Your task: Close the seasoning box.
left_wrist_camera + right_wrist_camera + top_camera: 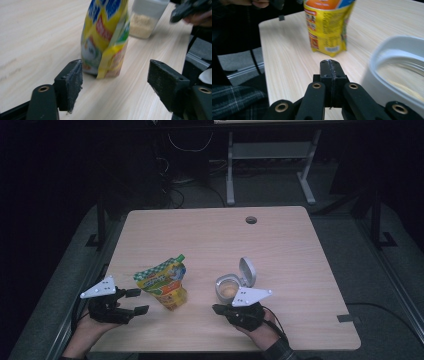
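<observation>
Two items stand on the worktop (290, 250): a yellow refill pouch (164, 282), upright near the front left, and a clear container (229, 290) with its hinged lid (247, 271) raised, well apart to the pouch's right. The left claw (137, 301) is held spread wide just beside the pouch, which is framed between the jaws in the left gripper view but not yet touched. The right claw (218, 309) is pressed fully closed on nothing, just in front of the container. The container is judged already opened; gripping, lifting and emptying the pouch into it are judged outstanding.
</observation>
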{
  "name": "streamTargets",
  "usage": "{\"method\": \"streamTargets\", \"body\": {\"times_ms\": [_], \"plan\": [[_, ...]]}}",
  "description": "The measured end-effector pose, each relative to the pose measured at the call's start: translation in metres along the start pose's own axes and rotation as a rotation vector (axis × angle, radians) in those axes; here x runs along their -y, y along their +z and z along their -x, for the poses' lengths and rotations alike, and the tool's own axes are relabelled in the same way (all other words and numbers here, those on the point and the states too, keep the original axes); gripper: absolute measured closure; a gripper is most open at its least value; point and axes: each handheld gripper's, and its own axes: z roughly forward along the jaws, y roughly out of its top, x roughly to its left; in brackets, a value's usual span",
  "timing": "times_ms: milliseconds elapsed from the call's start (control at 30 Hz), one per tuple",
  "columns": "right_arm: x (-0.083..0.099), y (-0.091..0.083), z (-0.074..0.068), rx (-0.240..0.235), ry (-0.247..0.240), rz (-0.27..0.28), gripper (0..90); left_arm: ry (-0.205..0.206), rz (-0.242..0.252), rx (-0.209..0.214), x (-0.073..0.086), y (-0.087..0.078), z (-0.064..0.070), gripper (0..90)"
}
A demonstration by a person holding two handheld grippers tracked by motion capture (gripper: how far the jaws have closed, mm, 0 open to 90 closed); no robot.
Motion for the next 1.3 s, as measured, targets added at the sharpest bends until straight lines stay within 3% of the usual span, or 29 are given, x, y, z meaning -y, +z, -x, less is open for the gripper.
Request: {"method": "streamTargets", "body": {"times_ms": [133, 367, 767, 900, 967, 1133, 1300], "plan": [[0.008, -0.017, 0.007, 0.057, 0.002, -0.014, 90.0, 0.005, -0.027, -0.025, 0.011, 0.006, 0.001, 23.2], [0.019, -0.04, 0.018, 0.092, 0.032, -0.004, 90.0, 0.027, -0.11, -0.053, 0.022, 0.021, -0.001, 19.4], [0.037, -0.078, 0.048, 0.164, 0.116, -0.002, 90.0, 0.025, -0.135, -0.062, 0.03, 0.03, -0.004, 17.0], [0.04, -0.088, 0.059, 0.207, 0.142, 0.025, 90.0, 0.029, -0.139, -0.069, 0.031, 0.032, -0.007, 16.9], [0.04, -0.09, 0.064, 0.231, 0.149, 0.042, 90.0, 0.011, -0.142, -0.068, 0.033, 0.034, -0.007, 16.9], [0.033, -0.091, 0.081, 0.289, 0.161, 0.118, 90.0, 0.023, -0.155, -0.067, 0.033, 0.038, -0.006, 16.8], [0.029, -0.087, 0.089, 0.297, 0.176, 0.176, 90.0, 0.033, -0.168, -0.071, 0.035, 0.041, -0.007, 16.8]]}}
